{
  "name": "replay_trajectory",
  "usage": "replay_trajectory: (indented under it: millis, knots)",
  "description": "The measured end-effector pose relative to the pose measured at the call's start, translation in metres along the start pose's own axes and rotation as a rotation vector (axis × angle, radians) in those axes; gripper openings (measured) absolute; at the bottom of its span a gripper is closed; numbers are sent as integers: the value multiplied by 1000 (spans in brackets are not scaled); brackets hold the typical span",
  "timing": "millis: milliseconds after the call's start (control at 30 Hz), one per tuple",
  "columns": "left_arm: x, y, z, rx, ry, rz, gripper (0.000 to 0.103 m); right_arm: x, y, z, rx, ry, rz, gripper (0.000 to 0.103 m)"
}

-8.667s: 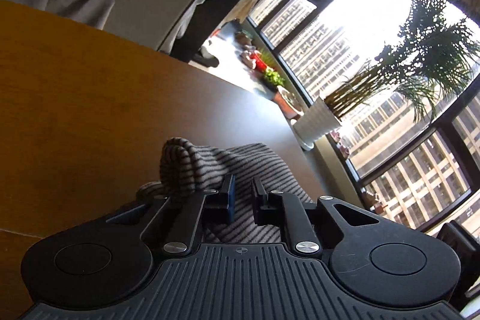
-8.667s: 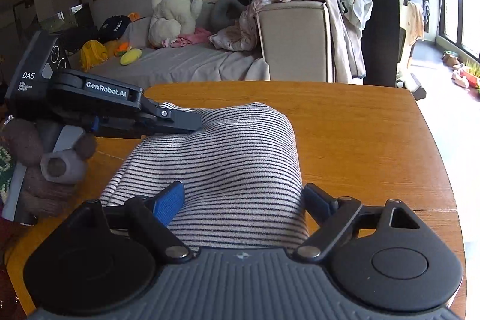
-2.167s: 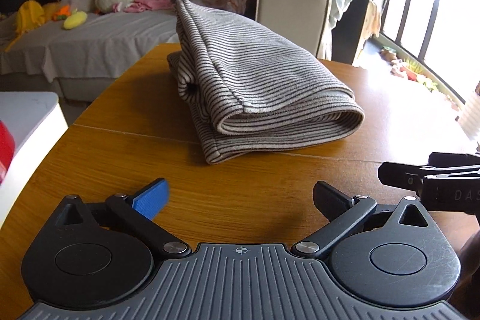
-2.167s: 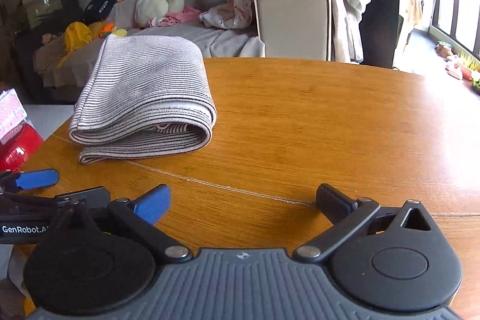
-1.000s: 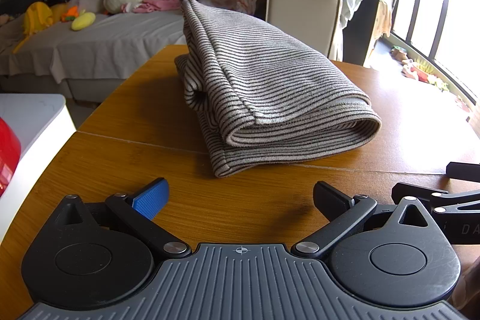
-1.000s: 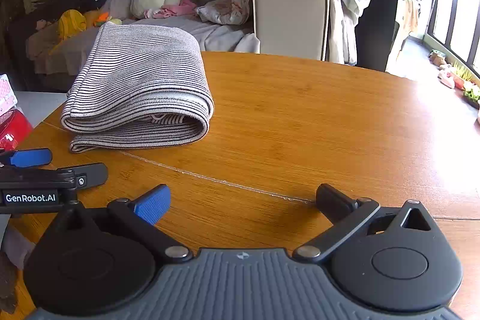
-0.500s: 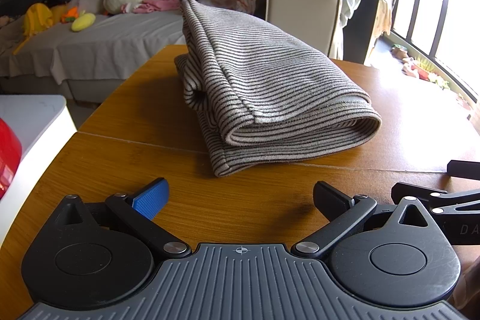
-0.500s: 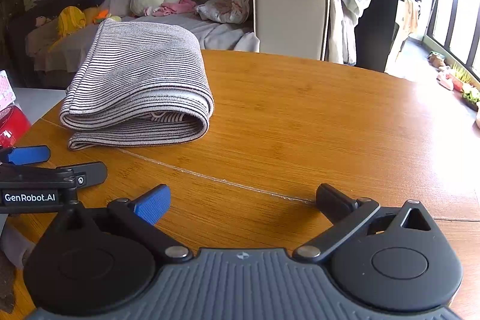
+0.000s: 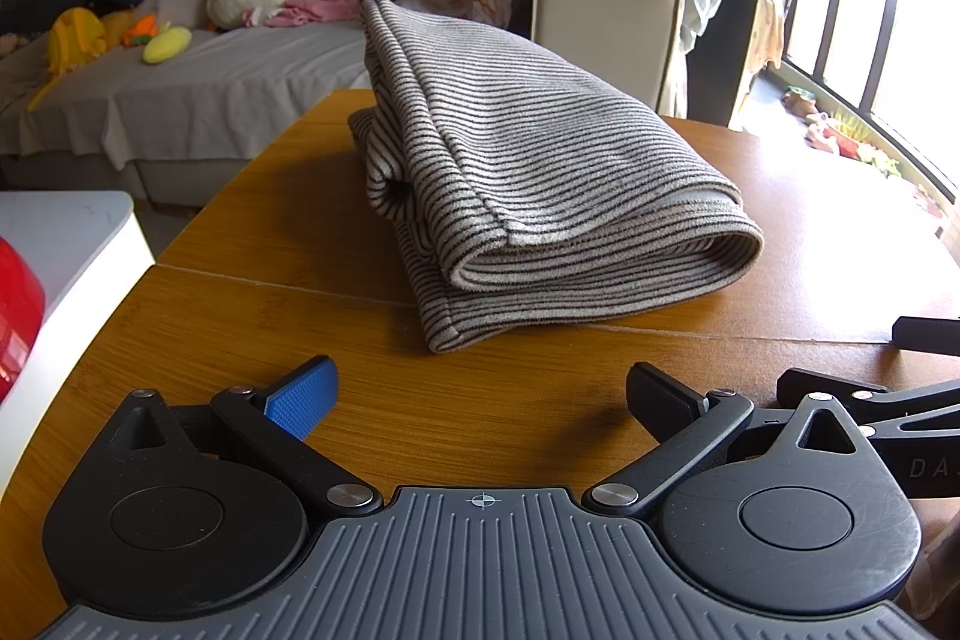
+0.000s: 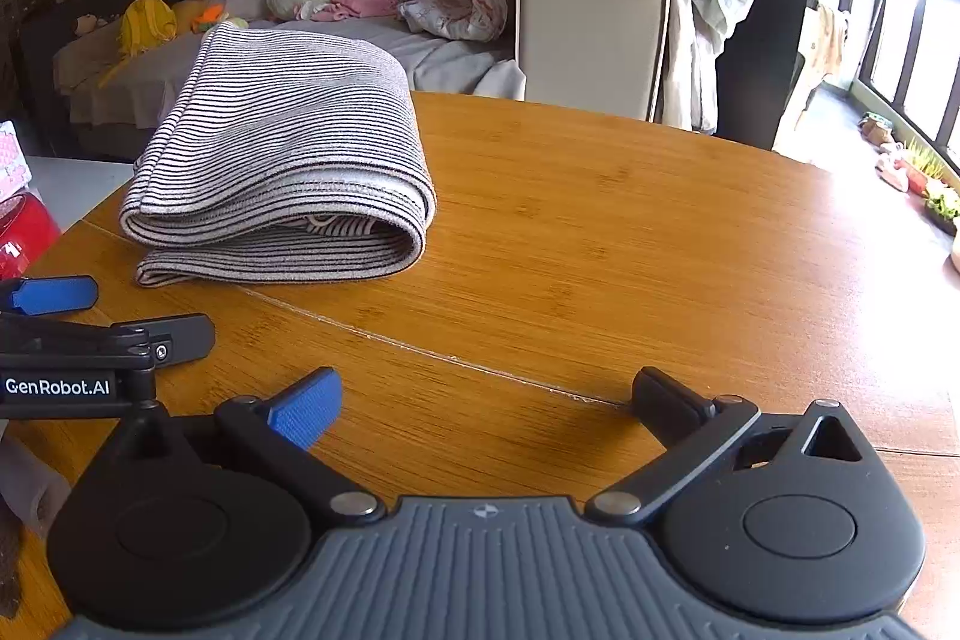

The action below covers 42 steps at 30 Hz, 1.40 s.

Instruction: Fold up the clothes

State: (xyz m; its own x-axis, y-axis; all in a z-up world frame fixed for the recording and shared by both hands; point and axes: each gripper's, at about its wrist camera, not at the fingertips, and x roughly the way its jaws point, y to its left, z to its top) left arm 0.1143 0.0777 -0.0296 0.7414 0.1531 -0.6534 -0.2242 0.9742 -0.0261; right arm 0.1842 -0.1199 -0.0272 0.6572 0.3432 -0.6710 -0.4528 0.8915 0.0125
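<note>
A: Starting with the left wrist view: what is the left gripper point(image 9: 480, 394) doing?
B: Jaws spread wide, nothing between them, low over the worktop point(image 9: 252, 232). The folded striped garment point(image 9: 528, 184) lies ahead of it on the wood, apart from both fingers. The right gripper point(image 9: 864, 370) shows at the right edge.

A: And the right wrist view?
B: The right gripper point(image 10: 486, 406) is also wide open and empty above the worktop point(image 10: 630, 232). The garment point(image 10: 282, 160) rests at the far left, near the worktop edge. The left gripper point(image 10: 114, 316) enters from the left, fingers parted, just short of the garment. A sofa point(image 10: 438, 58) stands behind.
</note>
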Motion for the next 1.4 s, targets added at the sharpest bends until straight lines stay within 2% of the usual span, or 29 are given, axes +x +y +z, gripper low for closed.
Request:
replay_trajectory:
  millis: [1400]
  knots:
    - [2,-3,0,13,5,13,103,8,0,7,2,-3,5,103]
